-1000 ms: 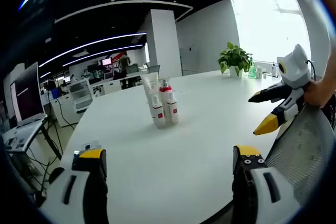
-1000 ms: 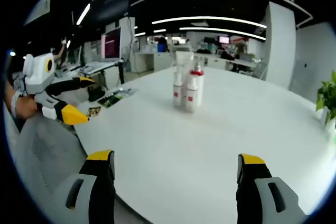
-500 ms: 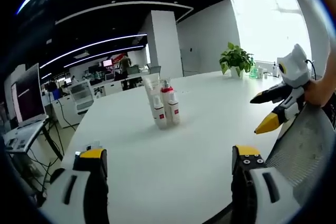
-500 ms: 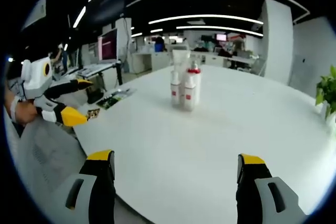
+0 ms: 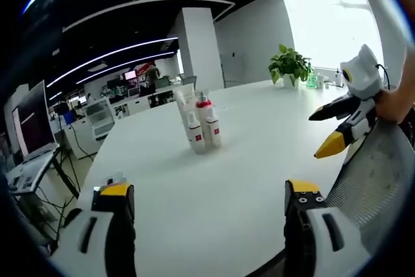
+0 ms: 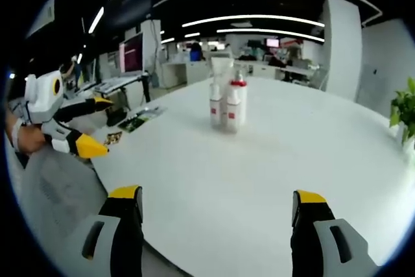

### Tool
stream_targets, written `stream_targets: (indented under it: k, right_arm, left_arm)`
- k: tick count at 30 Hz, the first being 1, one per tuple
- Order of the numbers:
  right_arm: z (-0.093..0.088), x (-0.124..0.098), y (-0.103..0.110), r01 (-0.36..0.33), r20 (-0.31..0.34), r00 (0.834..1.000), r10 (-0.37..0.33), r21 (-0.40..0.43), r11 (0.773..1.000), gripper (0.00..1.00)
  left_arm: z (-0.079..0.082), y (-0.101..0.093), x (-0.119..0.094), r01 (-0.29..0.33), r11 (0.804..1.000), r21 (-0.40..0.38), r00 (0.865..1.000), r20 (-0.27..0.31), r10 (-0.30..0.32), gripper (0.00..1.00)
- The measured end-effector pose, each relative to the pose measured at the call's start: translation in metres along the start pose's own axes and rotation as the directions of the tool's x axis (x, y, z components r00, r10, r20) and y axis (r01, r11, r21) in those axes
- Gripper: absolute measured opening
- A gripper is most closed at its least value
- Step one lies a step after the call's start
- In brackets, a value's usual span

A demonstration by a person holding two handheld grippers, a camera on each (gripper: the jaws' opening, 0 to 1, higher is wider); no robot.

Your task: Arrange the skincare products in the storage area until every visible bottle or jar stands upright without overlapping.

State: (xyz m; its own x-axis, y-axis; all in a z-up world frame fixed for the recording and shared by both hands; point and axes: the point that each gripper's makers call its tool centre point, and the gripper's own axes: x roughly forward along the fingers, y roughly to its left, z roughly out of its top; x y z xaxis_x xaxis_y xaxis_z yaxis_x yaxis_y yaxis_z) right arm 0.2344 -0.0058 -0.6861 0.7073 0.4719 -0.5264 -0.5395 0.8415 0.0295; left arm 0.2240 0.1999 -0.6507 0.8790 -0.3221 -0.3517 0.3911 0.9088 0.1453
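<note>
White counter (image 5: 246, 160) in an open office carries the skincare bottles (image 5: 199, 125), upright, clustered near its middle. Left claw (image 5: 204, 215) and right claw (image 6: 217, 218) are both spread, empty, well short. Views barely shifted since a second ago; arrangement appears complete.

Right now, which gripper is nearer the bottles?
Too close to call. The left gripper and right gripper both hang open at the near table edge, well short of the upright bottles, left and right of them.
</note>
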Motion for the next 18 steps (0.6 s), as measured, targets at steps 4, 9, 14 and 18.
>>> stream_targets:
  k: [4, 9, 14, 18]
  right_arm:
    - [-0.003, 0.001, 0.002, -0.009, -0.013, 1.000, 0.009, 0.001, 1.000, 0.97]
    - [-0.003, 0.001, 0.004, -0.019, -0.016, 1.000, 0.019, 0.003, 1.000, 0.98]
    - [0.005, 0.000, 0.003, -0.017, 0.024, 1.000, 0.016, 0.030, 0.999, 0.99]
    - [0.008, -0.001, 0.001, -0.013, 0.042, 0.999, 0.011, 0.038, 0.999, 0.99]
  left_arm:
    - [0.000, 0.002, 0.000, -0.003, 1.000, -0.021, 1.000, 0.003, 0.003, 0.90]
    - [0.002, 0.006, -0.001, -0.022, 0.999, -0.032, 1.000, 0.016, 0.023, 0.93]
    - [0.000, 0.008, 0.000, -0.028, 0.998, -0.053, 1.000, 0.005, 0.028, 0.95]
    - [0.001, 0.011, -0.001, -0.035, 0.997, -0.073, 0.999, 0.011, 0.036, 0.96]
